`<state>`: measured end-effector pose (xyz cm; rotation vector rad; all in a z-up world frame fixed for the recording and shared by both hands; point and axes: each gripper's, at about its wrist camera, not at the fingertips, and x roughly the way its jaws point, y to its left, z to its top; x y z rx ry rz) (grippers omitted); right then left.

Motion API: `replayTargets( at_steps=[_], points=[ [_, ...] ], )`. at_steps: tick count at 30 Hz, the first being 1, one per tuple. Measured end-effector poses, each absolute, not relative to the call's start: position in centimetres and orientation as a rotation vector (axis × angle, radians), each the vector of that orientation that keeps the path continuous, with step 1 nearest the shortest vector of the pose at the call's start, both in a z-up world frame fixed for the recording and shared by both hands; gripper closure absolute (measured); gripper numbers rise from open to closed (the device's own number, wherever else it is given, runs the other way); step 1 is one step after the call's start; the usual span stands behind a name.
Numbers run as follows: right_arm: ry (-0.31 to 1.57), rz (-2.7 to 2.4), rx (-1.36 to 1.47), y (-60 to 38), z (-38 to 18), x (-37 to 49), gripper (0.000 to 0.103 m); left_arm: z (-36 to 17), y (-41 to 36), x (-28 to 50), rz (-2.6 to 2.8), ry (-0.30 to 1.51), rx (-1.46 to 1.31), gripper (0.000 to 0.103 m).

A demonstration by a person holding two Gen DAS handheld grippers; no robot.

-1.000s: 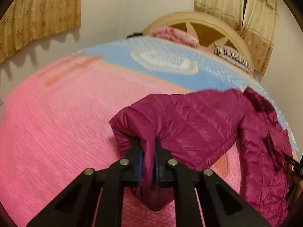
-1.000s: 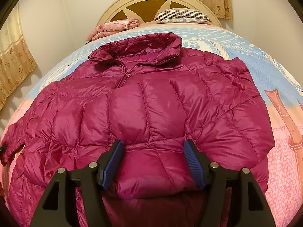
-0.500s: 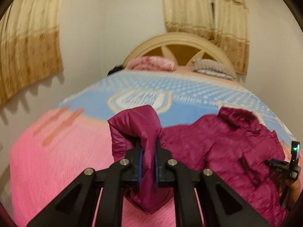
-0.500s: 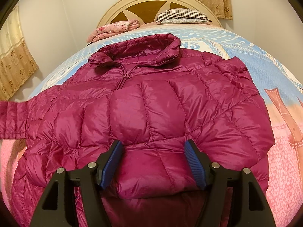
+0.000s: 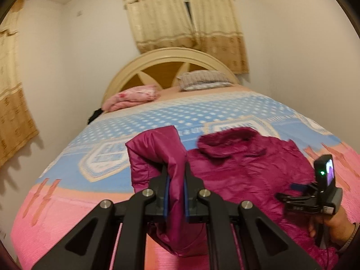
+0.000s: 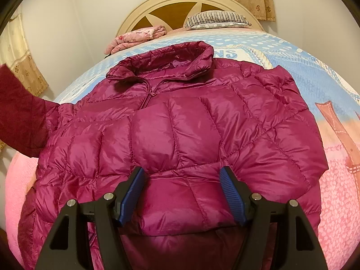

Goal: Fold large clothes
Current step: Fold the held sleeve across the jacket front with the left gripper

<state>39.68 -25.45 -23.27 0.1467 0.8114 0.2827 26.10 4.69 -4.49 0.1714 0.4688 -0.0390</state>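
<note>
Sleeve (image 5: 157,155) higher in left claw (image 5: 176,193)

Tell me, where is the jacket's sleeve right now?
In the left wrist view the sleeve is pinched in the left hand-held gripper, lifted above the pink bedspread, left of the jacket. In the right wrist view it shows at the far left edge.

Puffer jacket (image 6: 180,135): glossy quilted nylon-type shell w/ stitched seams, shiny highlights; its sleeve (image 5: 162,157) looks smoother, less sheen. Bedspread (image 5: 67,202): matt, nubby textured cloth, pink & blue. Left gripper (image 5: 175,193) & right gripper (image 6: 182,193): matt black plastic arms, silver metal bolts, ribbed blue rubbery pads. Headboard (image 6: 180,2): smooth cream-painted frame, brown wood-look panels. Curtains (image 5: 186,15): soft patterned fabric. Striped pillow (image 6: 216,19): cloth.
</note>
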Motion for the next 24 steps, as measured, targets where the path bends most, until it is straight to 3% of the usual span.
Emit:
replayTargets(
  at_steps=[24],
  points=[
    [0.807,0.297,0.174,-25.9,-23.2,39.7,0.032,-12.2,-5.7,27.6,-0.255,0.651,0.332,0.092]
  ],
)
